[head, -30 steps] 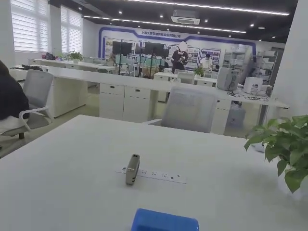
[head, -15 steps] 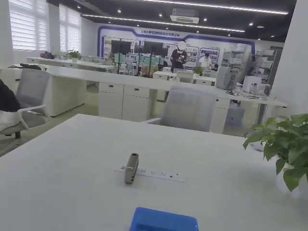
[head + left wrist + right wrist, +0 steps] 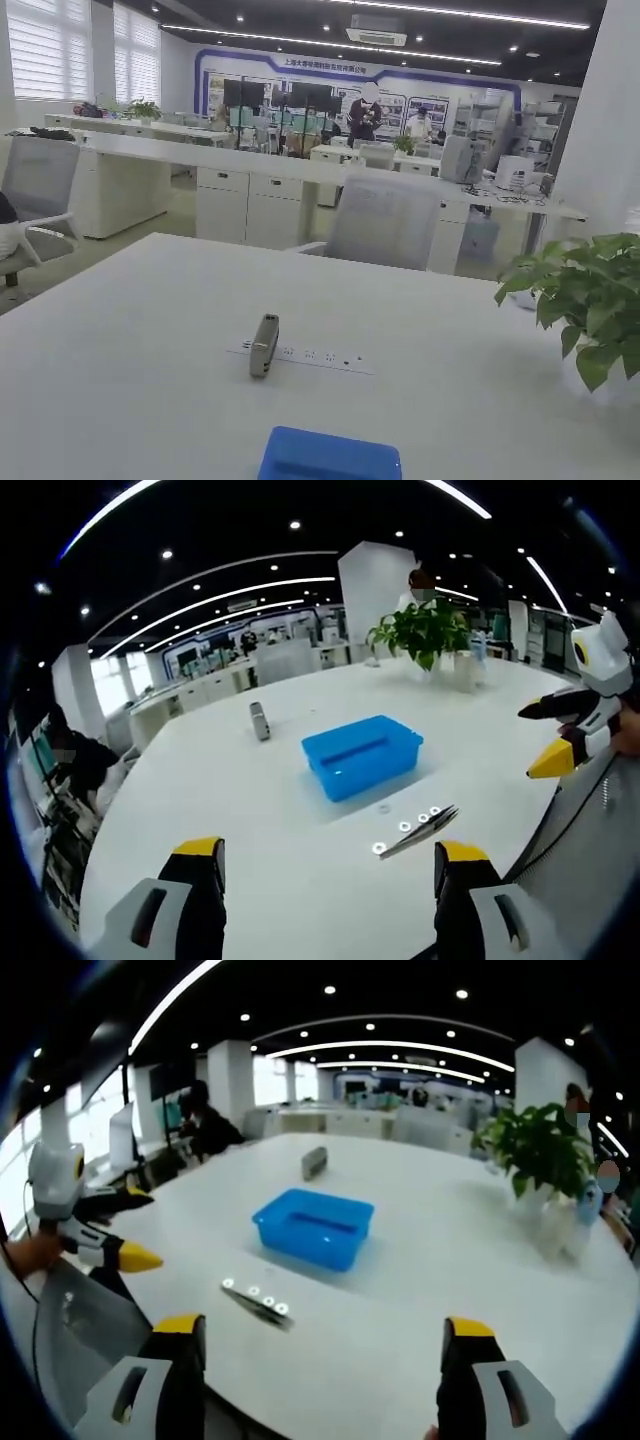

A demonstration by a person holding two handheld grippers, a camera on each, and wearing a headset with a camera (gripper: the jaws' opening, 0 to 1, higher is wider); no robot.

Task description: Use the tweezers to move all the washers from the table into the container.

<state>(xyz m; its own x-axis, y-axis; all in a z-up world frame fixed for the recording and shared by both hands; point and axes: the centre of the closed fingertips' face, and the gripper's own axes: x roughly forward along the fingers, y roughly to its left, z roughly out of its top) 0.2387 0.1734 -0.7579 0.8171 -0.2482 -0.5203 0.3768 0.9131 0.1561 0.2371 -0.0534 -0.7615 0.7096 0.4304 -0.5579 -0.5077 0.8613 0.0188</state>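
Left gripper (image 3: 330, 852): jaws spread wide at the bottom of its own view, nothing between them. Right gripper (image 3: 322, 1328): jaws likewise spread wide and empty. Both are held short of the work, at the near edge of the tabletop (image 3: 230, 790).

Tweezers (image 3: 420, 830): lying flat on the tabletop, lower right of centre in the left gripper view. The washers (image 3: 404, 826) lie in a short row just beside them; whether any touches the tweezers I cannot tell. Blue container (image 3: 370, 775): near, just beyond the row, open-topped, apparently with no washers in it.

Judgement: the step in hand is taking up the tweezers, and no washer appears to have been transferred yet. To do it well, come in low along the tweezers' length and close the jaws on the joined end so the tips stay free. Lift straight up, so the adjoining washers are not scattered. Which end is joined is too small to tell.
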